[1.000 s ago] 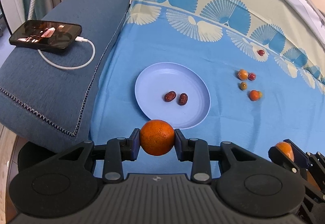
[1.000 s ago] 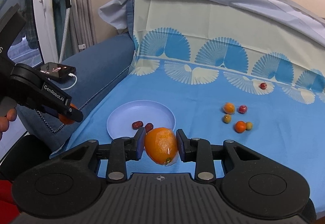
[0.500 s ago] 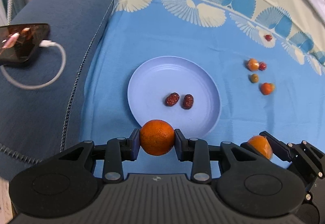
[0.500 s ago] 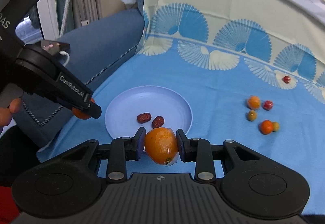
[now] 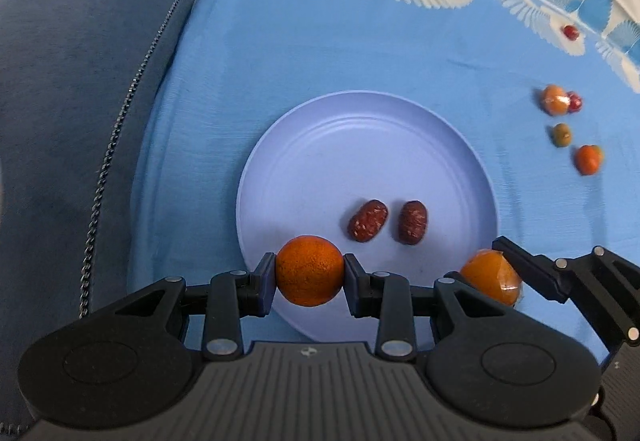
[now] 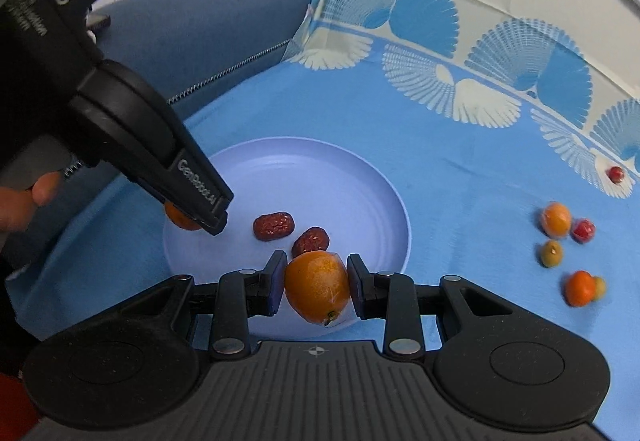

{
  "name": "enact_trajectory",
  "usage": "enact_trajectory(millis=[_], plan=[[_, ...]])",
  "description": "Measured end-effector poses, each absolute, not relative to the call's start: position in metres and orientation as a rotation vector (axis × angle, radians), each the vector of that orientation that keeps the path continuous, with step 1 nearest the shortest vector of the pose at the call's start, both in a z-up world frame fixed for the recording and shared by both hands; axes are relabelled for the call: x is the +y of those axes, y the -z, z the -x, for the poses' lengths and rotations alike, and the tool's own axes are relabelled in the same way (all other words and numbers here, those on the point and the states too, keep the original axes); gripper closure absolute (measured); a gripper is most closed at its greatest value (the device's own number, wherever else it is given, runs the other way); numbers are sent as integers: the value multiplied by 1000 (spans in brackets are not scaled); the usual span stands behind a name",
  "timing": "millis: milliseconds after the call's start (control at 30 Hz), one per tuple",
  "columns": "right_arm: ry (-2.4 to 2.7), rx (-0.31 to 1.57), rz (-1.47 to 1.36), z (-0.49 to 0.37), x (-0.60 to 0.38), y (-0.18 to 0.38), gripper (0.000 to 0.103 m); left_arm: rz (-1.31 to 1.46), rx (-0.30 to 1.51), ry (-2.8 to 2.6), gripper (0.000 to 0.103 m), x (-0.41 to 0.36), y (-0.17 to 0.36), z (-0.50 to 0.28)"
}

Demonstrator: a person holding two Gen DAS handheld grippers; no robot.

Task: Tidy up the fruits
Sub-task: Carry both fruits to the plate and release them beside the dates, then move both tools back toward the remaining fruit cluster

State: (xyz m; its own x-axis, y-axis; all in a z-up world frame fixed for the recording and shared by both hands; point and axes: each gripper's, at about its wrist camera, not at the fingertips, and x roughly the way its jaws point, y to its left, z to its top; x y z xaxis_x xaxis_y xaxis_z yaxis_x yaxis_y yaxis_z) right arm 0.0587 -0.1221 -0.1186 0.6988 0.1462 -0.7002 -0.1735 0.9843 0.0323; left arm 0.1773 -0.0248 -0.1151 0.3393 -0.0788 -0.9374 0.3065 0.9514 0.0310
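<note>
The left hand-held gripper (image 5: 309, 278) was clamped on a round orange (image 5: 309, 269) above the near rim of the lilac plate (image 5: 360, 145). The right hand-held gripper (image 6: 317, 286) gripped a wrapped, perhaps film-covered orange fruit (image 6: 317, 288) beside it. Two red dates (image 5: 386, 220) lay on the plate.

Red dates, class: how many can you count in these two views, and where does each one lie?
2. Both lie on the blue plate: the left date and the right date side by side, just beyond the held oranges. Others may be hidden behind the grippers.
</note>
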Motion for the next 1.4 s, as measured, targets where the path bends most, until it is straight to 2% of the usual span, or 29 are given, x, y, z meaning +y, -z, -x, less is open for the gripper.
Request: enact_trajectory(millis=[100,167,200,233,267,433,633,833,1400], plan=[[-183,780,51,-69,-122,125,68,-235,1197,252,64,-28,123,-186],[-202,786,57,-75,-123,127,65,-251,1169,252,54,-30,123,-188],[-207,780,58,-76,-125,125,47,-258,1154,250,30,-31,121,-188],[-194,766,58,-76,-127,121,26,-262,1133,249,6,-31,116,-188],[-177,748,54,-72,-129,116,19,-259,1107,246,1,-31,111,-186],[-162,760,-8,-42,-140,94,7,-240,1074,257,0,-19,87,-164],[-148,844,-124,22,-143,81,1,-201,1135,217,0,5,75,-114],[-116,767,-96,67,-137,57,1,-209,1141,202,0,18,63,-61],[-21,567,-56,145,-147,10,1,-208,927,266,0,-1,-9,8]])
